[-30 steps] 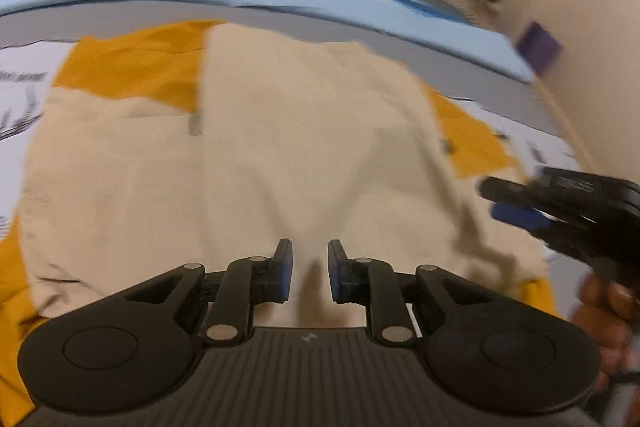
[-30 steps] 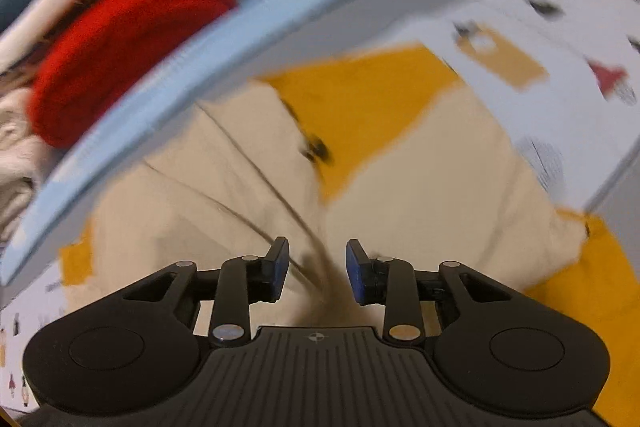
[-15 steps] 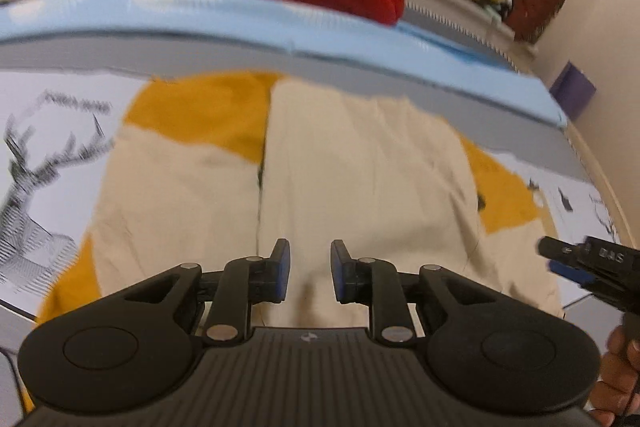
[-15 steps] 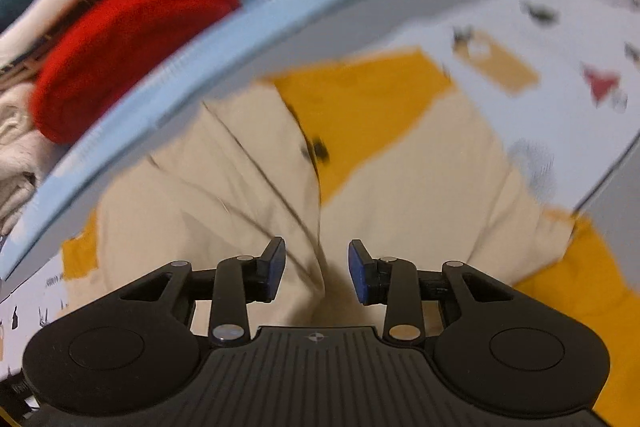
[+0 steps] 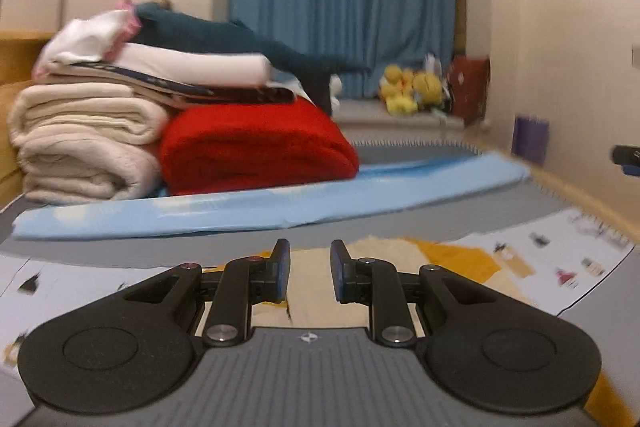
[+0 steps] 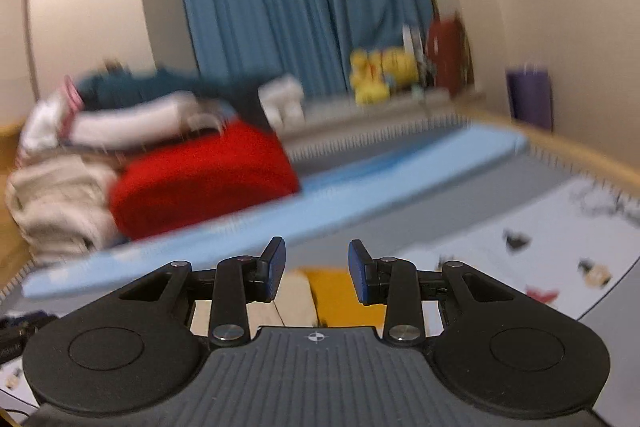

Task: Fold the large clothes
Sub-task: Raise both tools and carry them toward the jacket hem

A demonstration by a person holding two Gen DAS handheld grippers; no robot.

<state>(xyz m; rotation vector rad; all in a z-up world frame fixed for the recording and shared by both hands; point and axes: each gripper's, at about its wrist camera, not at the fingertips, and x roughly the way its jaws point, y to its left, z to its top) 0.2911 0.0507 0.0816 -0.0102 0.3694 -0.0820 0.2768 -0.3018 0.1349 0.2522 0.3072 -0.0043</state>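
Both claws, left claw [image 5: 306, 269] and right claw [image 6: 316, 273], part-open and empty above the beige-and-yellow garment [image 5: 384, 247] flat on the bed; light, floppy cloth, probably best pinched at corners or hem.

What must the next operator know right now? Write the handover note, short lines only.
Left gripper: open, nothing between the pads, held above the bed.
Right gripper: open, empty, likewise above the bed.
Beige-and-yellow garment: lying flat on the printed sheet, just below both grippers, its panels folded inward.
Stack of folded laundry: at the far end on the blue mat.
Done: side folds appear laid in.
Left: probably the final fold, then move it to the stack.
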